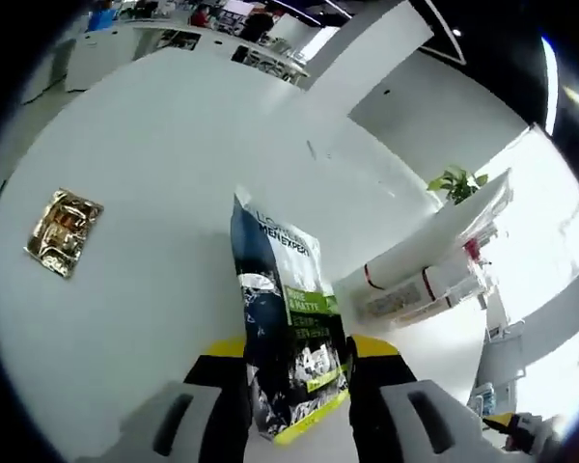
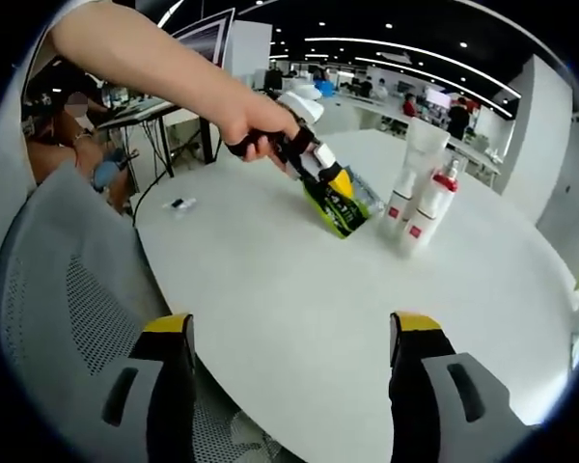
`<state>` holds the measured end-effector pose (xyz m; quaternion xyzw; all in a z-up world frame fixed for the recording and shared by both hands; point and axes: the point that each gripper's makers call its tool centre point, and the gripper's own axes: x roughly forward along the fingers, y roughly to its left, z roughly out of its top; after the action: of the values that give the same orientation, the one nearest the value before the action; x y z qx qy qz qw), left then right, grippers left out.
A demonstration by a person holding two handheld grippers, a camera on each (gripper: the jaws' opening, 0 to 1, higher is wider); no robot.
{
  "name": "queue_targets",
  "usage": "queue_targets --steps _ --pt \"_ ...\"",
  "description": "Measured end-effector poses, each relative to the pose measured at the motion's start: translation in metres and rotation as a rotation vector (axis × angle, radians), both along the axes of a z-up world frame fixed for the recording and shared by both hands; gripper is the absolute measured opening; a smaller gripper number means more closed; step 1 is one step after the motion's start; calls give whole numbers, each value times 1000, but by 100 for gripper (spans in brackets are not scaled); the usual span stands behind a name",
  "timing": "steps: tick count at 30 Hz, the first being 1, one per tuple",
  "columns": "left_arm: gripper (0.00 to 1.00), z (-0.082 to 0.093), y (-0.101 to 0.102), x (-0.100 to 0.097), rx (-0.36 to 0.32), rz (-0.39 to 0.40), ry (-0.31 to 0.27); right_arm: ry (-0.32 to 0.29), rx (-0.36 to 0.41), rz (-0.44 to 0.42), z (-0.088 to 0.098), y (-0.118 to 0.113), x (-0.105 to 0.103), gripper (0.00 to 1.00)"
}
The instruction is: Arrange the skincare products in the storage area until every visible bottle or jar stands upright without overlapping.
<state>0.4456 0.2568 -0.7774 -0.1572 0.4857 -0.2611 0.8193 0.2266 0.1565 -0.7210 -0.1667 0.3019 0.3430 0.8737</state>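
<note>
Pouch (image 1: 289, 328) between left claw (image 1: 297, 386) jaws; tubes (image 2: 420, 193) beside.

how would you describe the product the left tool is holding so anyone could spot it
On the round white table, near the white tubes, the left tool grips a box. It is dark with a lime-green band and white lettering, held tilted, whereas its neighbours are pale and stand upright.
</note>
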Motion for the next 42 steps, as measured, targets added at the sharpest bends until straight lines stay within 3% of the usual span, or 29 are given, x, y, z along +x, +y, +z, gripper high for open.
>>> queue_targets --steps 4,6,9,13,20,24,26,29,31,33,35,42 --pt "48 -4 1 1 112 -108 -68 -5 -8 10 0 0 -1 78" --pt "49 -4 3 2 125 -108 -86 -2 -13 13 -1 0 -1 78" --pt "50 -6 10 5 110 -58 -63 0 -11 13 -1 1 -1 78" --pt "50 -6 16 6 118 -59 -80 -1 -14 15 -1 0 -1 77" --pt "48 -7 5 10 49 -58 -71 16 -23 16 -4 0 -2 75" --pt "48 -4 8 12 56 -62 -75 15 -35 26 -5 0 -3 74" --pt "48 6 9 14 -12 -13 -57 8 -31 20 -3 -1 -2 74" --pt "49 22 21 14 -38 19 -100 3 -33 14 -3 -2 -1 74" --pt "49 41 29 10 -109 67 -132 0 -34 13 -3 -2 -1 75" --pt "50 60 38 -3 -176 94 -156 -4 -35 12 -2 -2 0 75" --pt "52 73 51 -19 -169 96 -196 -10 -35 13 -1 -2 0 74" --pt "69 108 79 -80 -196 144 -248 -7 -49 43 -2 3 -4 74"
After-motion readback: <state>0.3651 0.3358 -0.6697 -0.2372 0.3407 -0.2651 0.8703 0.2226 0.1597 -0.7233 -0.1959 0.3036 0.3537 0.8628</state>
